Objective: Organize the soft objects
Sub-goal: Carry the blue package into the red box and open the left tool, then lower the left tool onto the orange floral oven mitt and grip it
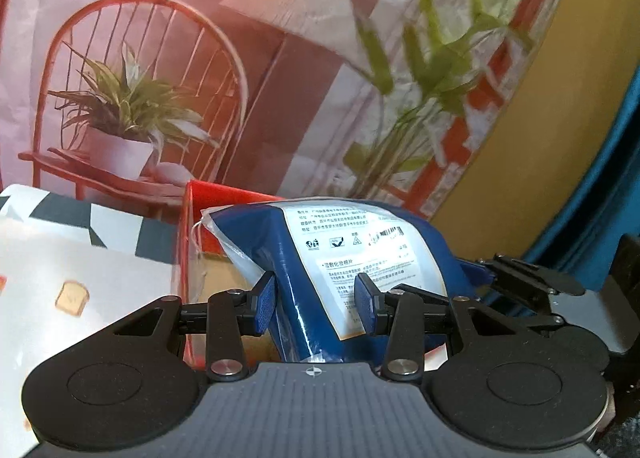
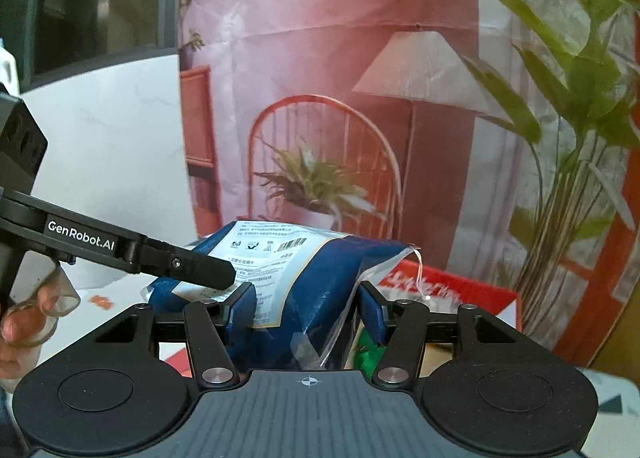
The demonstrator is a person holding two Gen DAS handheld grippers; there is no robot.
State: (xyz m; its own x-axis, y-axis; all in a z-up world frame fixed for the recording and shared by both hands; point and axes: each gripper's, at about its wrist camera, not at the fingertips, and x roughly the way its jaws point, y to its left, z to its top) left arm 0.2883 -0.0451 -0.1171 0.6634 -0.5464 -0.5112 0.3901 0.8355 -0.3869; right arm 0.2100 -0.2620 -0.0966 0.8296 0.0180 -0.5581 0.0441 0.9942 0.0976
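Blue plastic, glossy and soft, makes up the thing in hand: a blue plastic pouch with a white printed label [image 1: 320, 258], a pack of cotton pads by the look of it, carried by both claws at once above a red cardboard box [image 1: 190, 225]; the left claw [image 1: 316, 304] has its blue pads pressed on the near left part of the pouch, jaws about half apart with the film bunched between them; the right claw [image 2: 306, 308] grips the other end in the same half-closed way, a loose clear flap of wrapper [image 2: 304, 346] hanging under it. In the right wrist view a bare hand [image 2: 24, 322] holds the left device's handle at far left, and its black finger lies across the label. The pouch sits clear of the tabletop, its far end over the open box, where a green item [image 2: 368, 354] shows inside; beside the box on the left lies a white cloth with grey triangles and a toast print [image 1: 80, 266]; a printed backdrop of a red chair and potted plant [image 1: 132, 97] stands behind.

To do this step well, I judge that both grips should keep even pressure, since slick film can slide out of a half-closed pinch; the two hands should travel together so the pouch neither stretches nor sags; it should be lowered level into the box, away from the red wall, and the pads released only once it rests on what lies inside.
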